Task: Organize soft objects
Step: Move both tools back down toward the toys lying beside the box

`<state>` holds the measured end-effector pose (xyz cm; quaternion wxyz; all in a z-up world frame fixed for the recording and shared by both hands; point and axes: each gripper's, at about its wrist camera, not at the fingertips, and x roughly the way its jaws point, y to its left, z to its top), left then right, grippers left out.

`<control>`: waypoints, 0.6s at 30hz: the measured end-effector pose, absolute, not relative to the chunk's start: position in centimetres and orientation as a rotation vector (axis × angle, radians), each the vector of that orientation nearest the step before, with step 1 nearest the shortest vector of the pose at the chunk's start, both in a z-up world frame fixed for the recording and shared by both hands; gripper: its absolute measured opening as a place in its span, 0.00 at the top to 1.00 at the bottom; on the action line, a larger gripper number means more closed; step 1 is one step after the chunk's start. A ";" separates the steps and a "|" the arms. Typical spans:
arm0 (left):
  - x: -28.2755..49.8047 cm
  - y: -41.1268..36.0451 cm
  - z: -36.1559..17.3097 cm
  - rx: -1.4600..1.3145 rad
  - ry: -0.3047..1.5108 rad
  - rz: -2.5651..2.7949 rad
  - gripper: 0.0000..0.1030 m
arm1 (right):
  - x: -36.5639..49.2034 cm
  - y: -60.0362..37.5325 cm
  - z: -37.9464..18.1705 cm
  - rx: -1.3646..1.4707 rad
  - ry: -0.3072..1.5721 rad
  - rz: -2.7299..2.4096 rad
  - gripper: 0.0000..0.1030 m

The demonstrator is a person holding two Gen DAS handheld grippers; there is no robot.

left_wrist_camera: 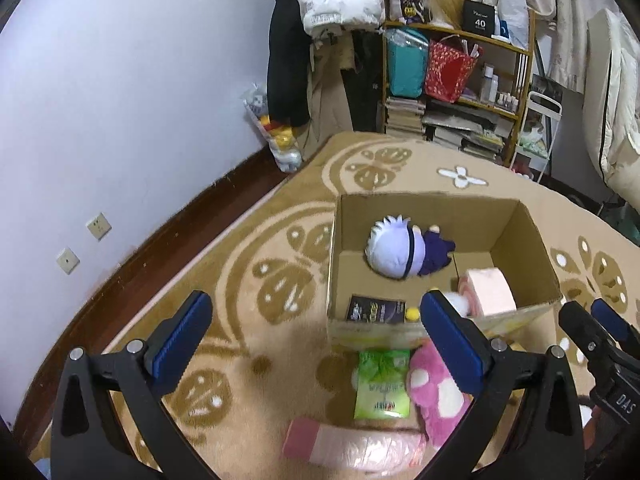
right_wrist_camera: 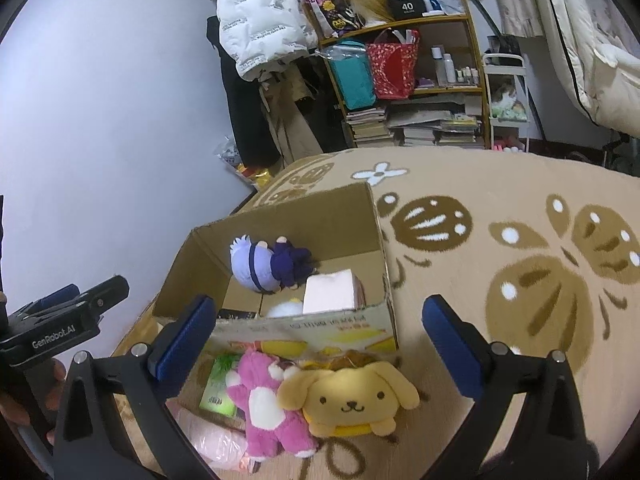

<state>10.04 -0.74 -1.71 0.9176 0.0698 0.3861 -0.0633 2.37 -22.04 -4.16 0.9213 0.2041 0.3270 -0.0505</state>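
Observation:
An open cardboard box (left_wrist_camera: 532, 232) (right_wrist_camera: 372, 216) stands on the carpet. Inside lie a white-haired doll in dark clothes (left_wrist_camera: 404, 250) (right_wrist_camera: 268, 262), a pink block (left_wrist_camera: 486, 292) (right_wrist_camera: 330, 292) and a white fluffy item (right_wrist_camera: 282, 308). In front of the box lie a pink plush (left_wrist_camera: 436, 392) (right_wrist_camera: 268, 404), a yellow dog plush (right_wrist_camera: 352, 398), a green packet (left_wrist_camera: 382, 388) (right_wrist_camera: 218, 392) and a pink wrapped roll (left_wrist_camera: 348, 442) (right_wrist_camera: 212, 438). My left gripper (left_wrist_camera: 316, 340) is open above the carpet and the green packet. My right gripper (right_wrist_camera: 316, 344) is open above the plushes.
A patterned beige carpet (right_wrist_camera: 520, 280) covers the floor. A wall (left_wrist_camera: 120, 100) with sockets runs on the left. A shelf (right_wrist_camera: 420, 80) with bags and books, hanging coats (right_wrist_camera: 256, 20) and bedding (right_wrist_camera: 592, 60) stand behind. The right gripper shows in the left wrist view (left_wrist_camera: 600, 336).

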 end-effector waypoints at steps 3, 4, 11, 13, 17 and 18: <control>9.6 -0.3 -2.0 0.138 0.808 -0.121 0.00 | 2.1 -21.9 -4.5 0.416 0.690 -0.128 0.00; 9.5 -0.2 -2.2 0.137 0.817 -0.117 0.00 | 2.0 -21.8 -4.6 0.416 0.696 -0.131 0.00; 8.6 0.8 -3.7 0.105 0.888 -0.087 0.00 | 1.4 -21.5 -5.8 0.436 0.736 -0.122 0.00; 8.3 1.2 -4.3 0.079 0.915 -0.089 0.00 | 1.3 -21.3 -6.1 0.438 0.746 -0.118 0.00; 7.7 1.0 -5.4 0.083 0.952 -0.099 0.00 | 1.3 -20.9 -6.7 0.423 0.767 -0.106 0.00; 7.6 1.0 -5.5 0.091 0.957 -0.097 0.00 | 1.3 -20.9 -6.9 0.420 0.773 -0.103 0.00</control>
